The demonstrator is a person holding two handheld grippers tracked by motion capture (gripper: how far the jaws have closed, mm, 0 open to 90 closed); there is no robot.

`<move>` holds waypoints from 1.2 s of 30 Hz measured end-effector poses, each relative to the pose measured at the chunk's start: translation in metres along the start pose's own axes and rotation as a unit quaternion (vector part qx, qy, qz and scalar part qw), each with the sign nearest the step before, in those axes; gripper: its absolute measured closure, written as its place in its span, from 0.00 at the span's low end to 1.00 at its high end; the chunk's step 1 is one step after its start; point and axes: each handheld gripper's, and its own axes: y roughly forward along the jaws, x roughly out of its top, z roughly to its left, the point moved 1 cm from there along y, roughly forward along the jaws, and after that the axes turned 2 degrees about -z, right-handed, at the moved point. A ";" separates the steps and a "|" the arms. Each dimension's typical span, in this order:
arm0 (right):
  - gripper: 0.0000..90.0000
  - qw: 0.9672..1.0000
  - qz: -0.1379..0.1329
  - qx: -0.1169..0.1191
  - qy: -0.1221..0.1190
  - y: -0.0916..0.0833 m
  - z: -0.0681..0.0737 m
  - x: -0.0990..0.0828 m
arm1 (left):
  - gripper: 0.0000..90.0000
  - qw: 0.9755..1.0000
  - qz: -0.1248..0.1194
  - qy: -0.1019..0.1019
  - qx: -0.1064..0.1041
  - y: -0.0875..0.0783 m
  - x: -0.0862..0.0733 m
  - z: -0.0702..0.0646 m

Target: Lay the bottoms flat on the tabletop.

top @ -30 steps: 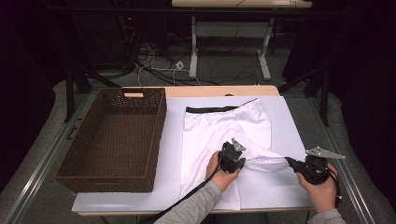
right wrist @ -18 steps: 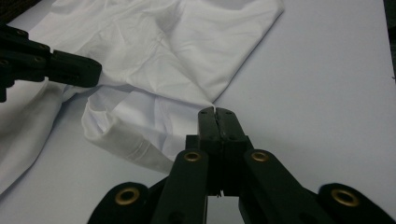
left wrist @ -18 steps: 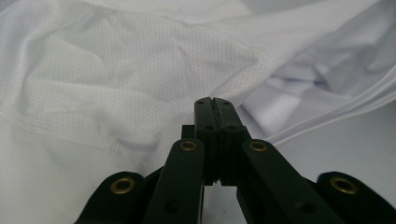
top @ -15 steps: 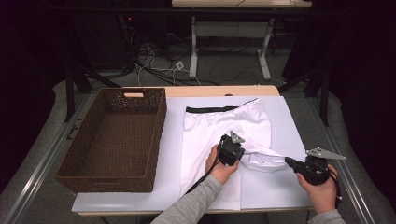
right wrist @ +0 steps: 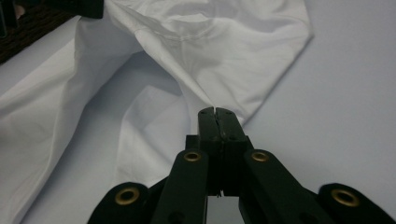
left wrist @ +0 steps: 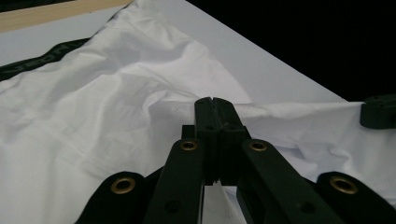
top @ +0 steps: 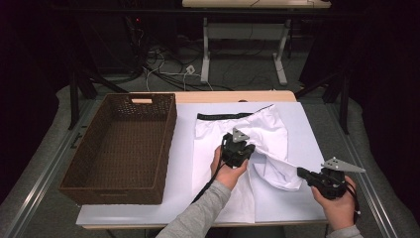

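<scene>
The white shorts (top: 267, 144) beside the wicker basket (top: 121, 148) are light and limp; left tool (top: 246, 150) and right tool (top: 300, 172) each pinch a hem fold, jaws closed, the best hold.

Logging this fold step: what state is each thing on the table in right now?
white shorts: spread flat, one leg pinched up and folded over.
left hand-held gripper: shut on the white shorts.
right hand-held gripper: shut on the white shorts' hem.
wicker basket: empty, upright.
</scene>
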 end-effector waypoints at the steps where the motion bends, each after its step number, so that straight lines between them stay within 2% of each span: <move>1: 1.00 1.000 -0.001 0.006 -0.005 0.000 0.005 0.001 | 1.00 1.000 -0.002 -0.005 0.003 -0.004 -0.002 0.003; 2: 1.00 1.000 -0.002 0.019 -0.016 0.002 0.016 0.001 | 1.00 1.000 -0.004 -0.014 0.009 -0.009 -0.007 0.009; 3: 1.00 1.000 -0.002 0.019 -0.016 0.002 0.016 0.001 | 1.00 1.000 -0.004 -0.014 0.009 -0.009 -0.007 0.009; 4: 1.00 0.999 0.003 0.033 -0.030 0.003 0.028 0.001 | 1.00 1.000 -0.003 -0.021 0.015 -0.013 -0.012 0.015; 6: 1.00 0.999 0.005 0.038 -0.038 0.004 0.033 0.002 | 1.00 0.999 -0.003 -0.029 0.020 -0.015 -0.016 0.019; 8: 1.00 0.997 0.010 0.053 -0.052 0.008 0.047 0.002 | 1.00 0.999 -0.004 -0.044 0.024 -0.017 -0.021 0.026; 14: 1.00 0.992 0.034 0.087 -0.083 0.029 0.075 0.001 | 1.00 0.997 0.013 -0.064 0.047 -0.014 -0.040 0.043; 16: 1.00 0.989 0.050 0.098 -0.103 0.041 0.085 -0.001 | 1.00 0.996 0.016 -0.072 0.055 -0.012 -0.045 0.047; 19: 0.99 0.987 0.055 0.105 -0.108 0.047 0.090 -0.004 | 0.98 0.994 0.028 -0.078 0.067 -0.008 -0.053 0.052; 22: 0.89 0.986 0.051 0.119 -0.108 0.048 0.093 -0.006 | 0.92 0.993 0.029 -0.084 0.073 -0.009 -0.058 0.053; 24: 0.81 0.987 0.036 0.116 -0.108 0.046 0.091 -0.004 | 0.84 0.993 0.025 -0.088 0.068 -0.012 -0.058 0.050; 25: 0.80 0.988 0.029 0.115 -0.103 0.044 0.089 -0.003 | 0.81 0.994 0.025 -0.086 0.064 -0.014 -0.057 0.047; 26: 0.76 0.989 0.022 0.112 -0.089 0.041 0.083 -0.001 | 0.74 0.995 0.022 -0.079 0.053 -0.018 -0.057 0.039; 27: 0.76 0.989 0.022 0.112 -0.089 0.041 0.083 -0.001 | 0.71 0.995 0.022 -0.079 0.053 -0.018 -0.057 0.039; 28: 0.73 0.991 0.015 0.101 -0.086 0.039 0.077 -0.001 | 0.69 0.996 0.024 -0.072 0.046 -0.022 -0.057 0.030; 29: 0.72 0.992 0.014 0.098 -0.082 0.038 0.075 0.000 | 0.67 0.996 0.024 -0.072 0.046 -0.022 -0.057 0.030; 30: 0.72 0.992 0.014 0.098 -0.082 0.038 0.075 0.000 | 0.64 0.996 0.026 -0.070 0.039 -0.024 -0.059 0.024; 31: 0.69 0.993 0.006 0.089 -0.076 0.036 0.068 -0.001 | 0.62 0.996 0.029 -0.078 0.025 -0.027 -0.061 0.015; 32: 0.69 0.993 0.006 0.089 -0.076 0.036 0.068 -0.001 | 0.60 0.996 0.029 -0.078 0.025 -0.027 -0.061 0.015; 35: 0.63 0.995 -0.005 0.073 -0.065 0.033 0.060 -0.001 | 0.57 0.995 0.038 -0.090 0.001 -0.030 -0.068 0.000; 36: 0.59 0.996 -0.013 0.064 -0.063 0.031 0.055 -0.001 | 0.56 0.995 0.042 -0.090 -0.010 -0.032 -0.072 -0.009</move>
